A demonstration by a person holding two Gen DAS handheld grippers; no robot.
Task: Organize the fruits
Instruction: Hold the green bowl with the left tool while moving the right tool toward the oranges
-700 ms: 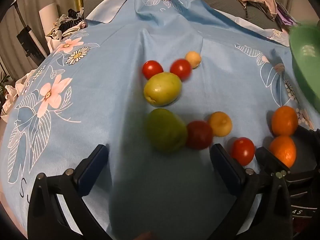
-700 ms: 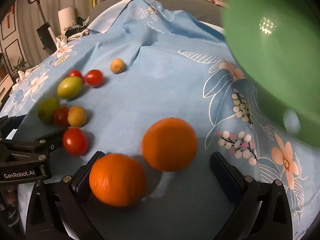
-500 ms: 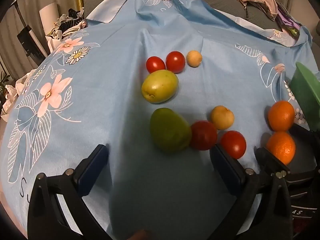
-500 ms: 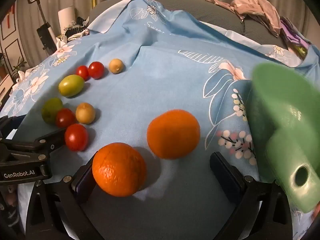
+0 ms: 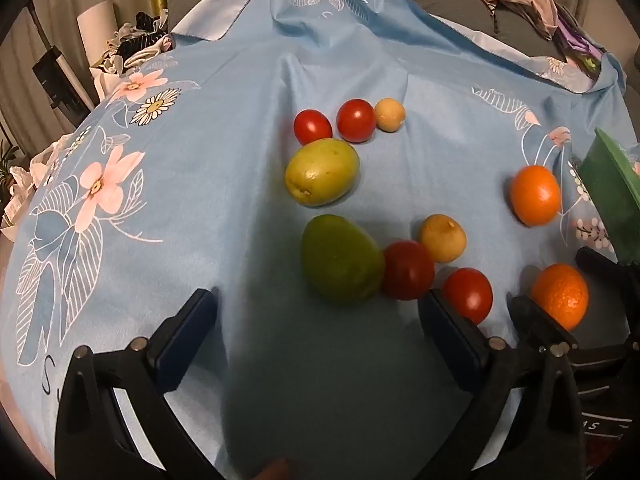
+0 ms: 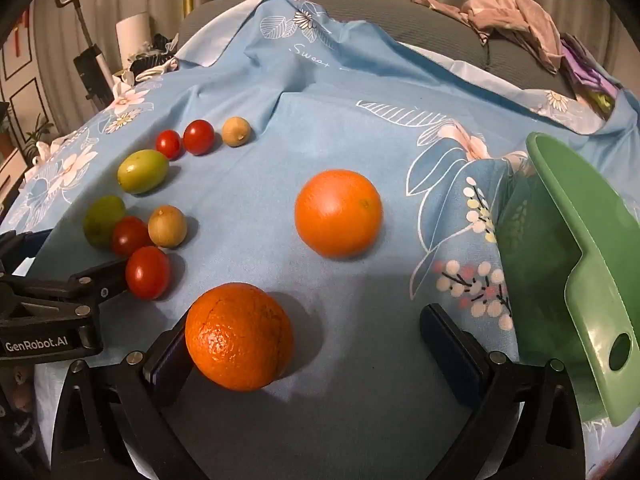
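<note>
While both grippers hung wide open and empty, near orange (image 6: 239, 336) lay on blue cloth (image 6: 248, 64) just beside right gripper (image 6: 316, 344) finger; looked firm, round, liable to roll; best pinched across middle; green bowl (image 6: 576, 216) tilted right.

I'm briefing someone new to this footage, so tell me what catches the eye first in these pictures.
Two oranges stand out on the blue flowered cloth: the near orange sits by the right gripper's left jaw, the far orange beyond it. To their left lies a cluster of red tomatoes, green fruits and small yellow ones. A green bowl stands tilted at the right edge.
</note>
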